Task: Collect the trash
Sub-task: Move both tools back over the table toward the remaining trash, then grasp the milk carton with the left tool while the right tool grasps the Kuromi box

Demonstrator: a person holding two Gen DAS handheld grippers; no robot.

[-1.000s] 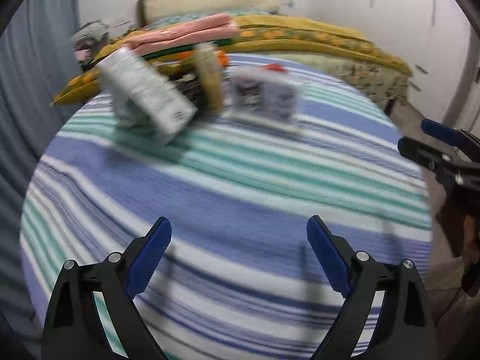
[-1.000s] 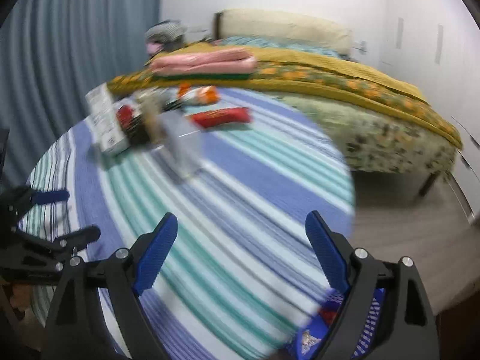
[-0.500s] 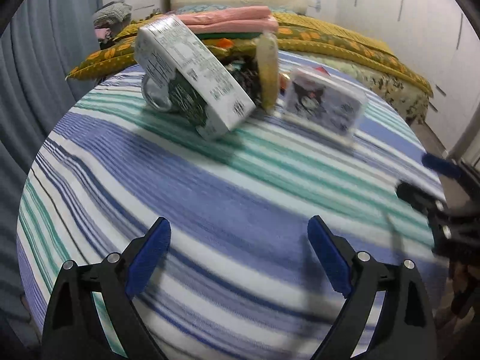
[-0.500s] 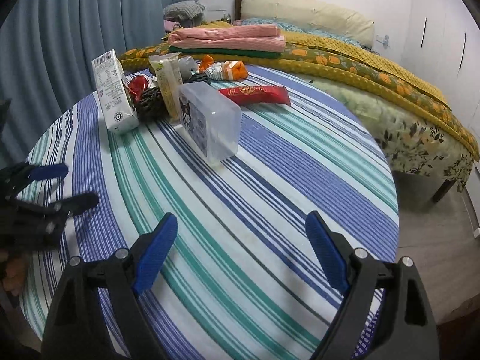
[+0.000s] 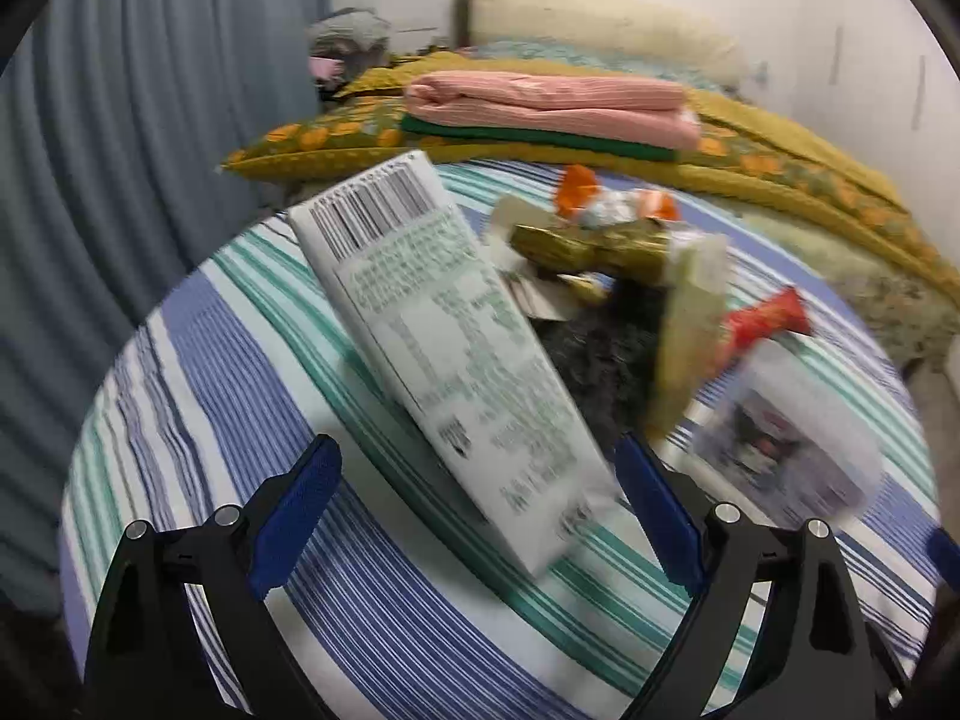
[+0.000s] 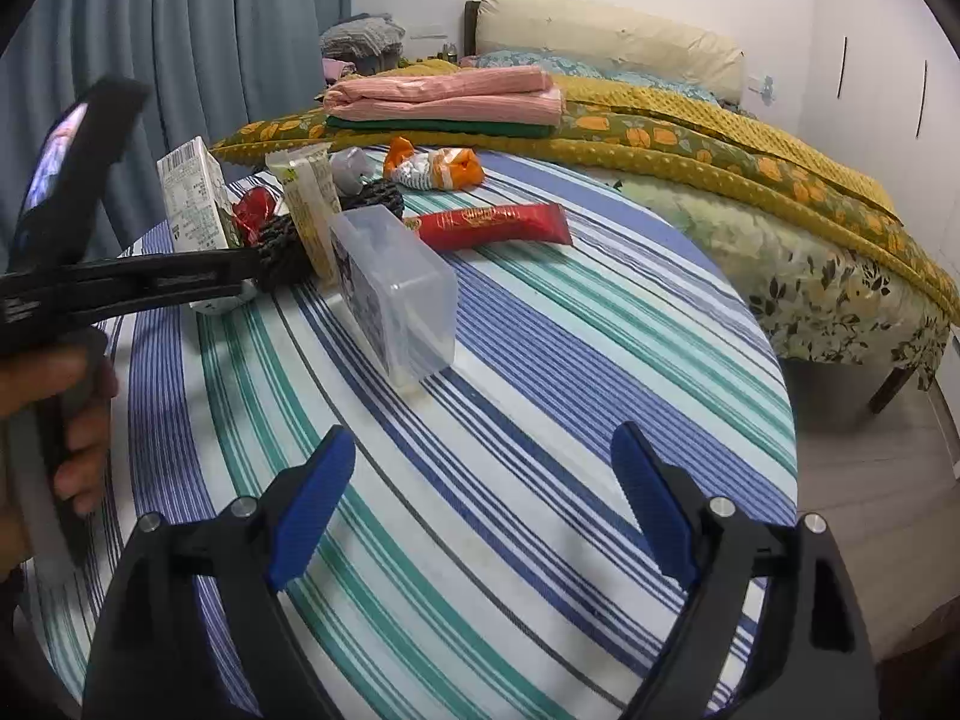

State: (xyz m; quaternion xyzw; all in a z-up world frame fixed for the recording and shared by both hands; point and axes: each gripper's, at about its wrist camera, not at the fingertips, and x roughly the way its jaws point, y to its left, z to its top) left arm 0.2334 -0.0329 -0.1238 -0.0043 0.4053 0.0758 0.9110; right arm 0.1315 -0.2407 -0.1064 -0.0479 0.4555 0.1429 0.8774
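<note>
A white drink carton [image 5: 444, 348] stands on the striped round table [image 5: 198, 360], close in front of my open left gripper [image 5: 477, 510]; its base lies between the blue fingertips without touching them. The carton also shows in the right wrist view [image 6: 192, 210]. Behind it are a gold wrapper [image 5: 588, 246], an orange-white wrapper [image 6: 435, 168], a pale yellow packet [image 6: 312, 210], a red crumpled wrapper [image 6: 255, 207] and a long red wrapper [image 6: 492, 225]. My right gripper [image 6: 483, 510] is open and empty over the table's near side. The left gripper's body [image 6: 132, 285] reaches in from the left.
A clear plastic box [image 6: 393, 294] lies mid-table beside a dark woven basket [image 6: 282, 243]. A bed with a yellow cover [image 6: 720, 138] and folded pink cloth [image 6: 444, 93] stands behind the table. Blue curtains [image 6: 180, 30] hang at the left. Bare floor [image 6: 870, 468] lies to the right.
My left gripper has moved forward to the carton, which now fills the space ahead of its fingers. My right gripper has held nearly still over the table.
</note>
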